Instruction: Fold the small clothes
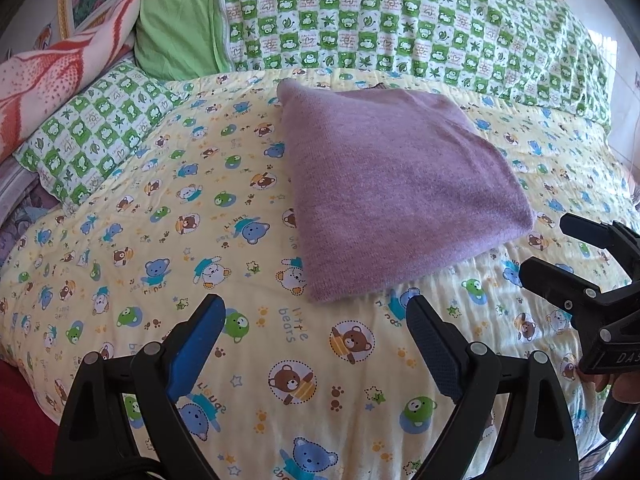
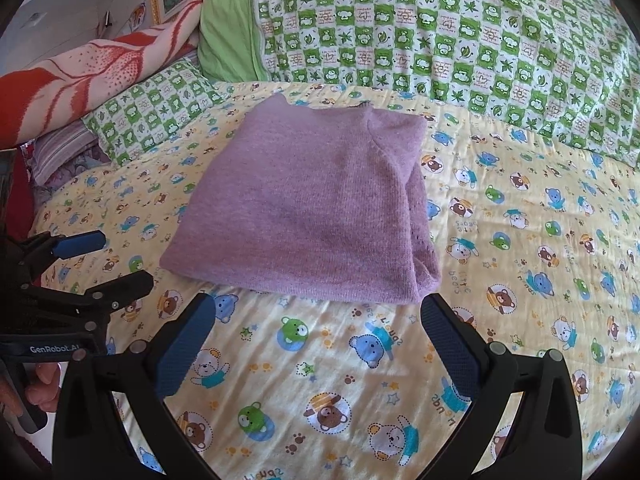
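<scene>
purple sweater folded on bedsheet | left gripper, right gripper spread, empty

From my right wrist camera, the right gripper stands with its blue-padded fingers spread wide, nothing between them, above the yellow bear-print bedsheet. Just beyond the fingertips lies the purple knit sweater, folded into a compact block, its layered edges showing on the right side. At the left edge I see the left gripper, also parted and holding nothing, with a hand on its handle. Behind the sweater lie a green checked quilt, a matching pillow and a red-and-white blanket.
</scene>
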A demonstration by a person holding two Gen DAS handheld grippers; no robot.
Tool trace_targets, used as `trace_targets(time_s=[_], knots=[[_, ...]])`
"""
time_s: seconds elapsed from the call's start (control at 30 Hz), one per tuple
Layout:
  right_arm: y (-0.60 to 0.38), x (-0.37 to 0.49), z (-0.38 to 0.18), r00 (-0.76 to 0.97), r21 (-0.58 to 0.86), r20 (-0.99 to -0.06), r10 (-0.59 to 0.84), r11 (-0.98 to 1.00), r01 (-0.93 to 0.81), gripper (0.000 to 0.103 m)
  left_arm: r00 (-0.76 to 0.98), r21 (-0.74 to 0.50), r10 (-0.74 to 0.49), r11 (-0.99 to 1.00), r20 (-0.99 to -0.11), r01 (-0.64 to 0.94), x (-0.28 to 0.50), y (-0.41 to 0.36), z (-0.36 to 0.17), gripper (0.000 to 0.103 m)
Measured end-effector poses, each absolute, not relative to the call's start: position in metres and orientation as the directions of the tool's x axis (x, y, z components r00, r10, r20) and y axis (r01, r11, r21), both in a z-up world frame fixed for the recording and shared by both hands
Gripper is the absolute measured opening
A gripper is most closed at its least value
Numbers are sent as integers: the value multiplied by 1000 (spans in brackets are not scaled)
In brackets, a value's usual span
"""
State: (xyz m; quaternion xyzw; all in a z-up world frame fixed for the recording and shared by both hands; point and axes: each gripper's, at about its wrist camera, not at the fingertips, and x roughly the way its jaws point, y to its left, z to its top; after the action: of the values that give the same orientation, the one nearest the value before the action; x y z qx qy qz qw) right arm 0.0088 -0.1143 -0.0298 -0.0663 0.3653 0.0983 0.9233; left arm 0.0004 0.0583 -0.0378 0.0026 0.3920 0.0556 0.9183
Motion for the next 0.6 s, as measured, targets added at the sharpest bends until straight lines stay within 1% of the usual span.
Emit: trace_targets(time_s=[0.6], knots=[[-114, 10, -26, 712, -34, -687, 143, 973, -228, 102, 686, 41, 102, 994, -721, -105, 2, 55, -37, 93]])
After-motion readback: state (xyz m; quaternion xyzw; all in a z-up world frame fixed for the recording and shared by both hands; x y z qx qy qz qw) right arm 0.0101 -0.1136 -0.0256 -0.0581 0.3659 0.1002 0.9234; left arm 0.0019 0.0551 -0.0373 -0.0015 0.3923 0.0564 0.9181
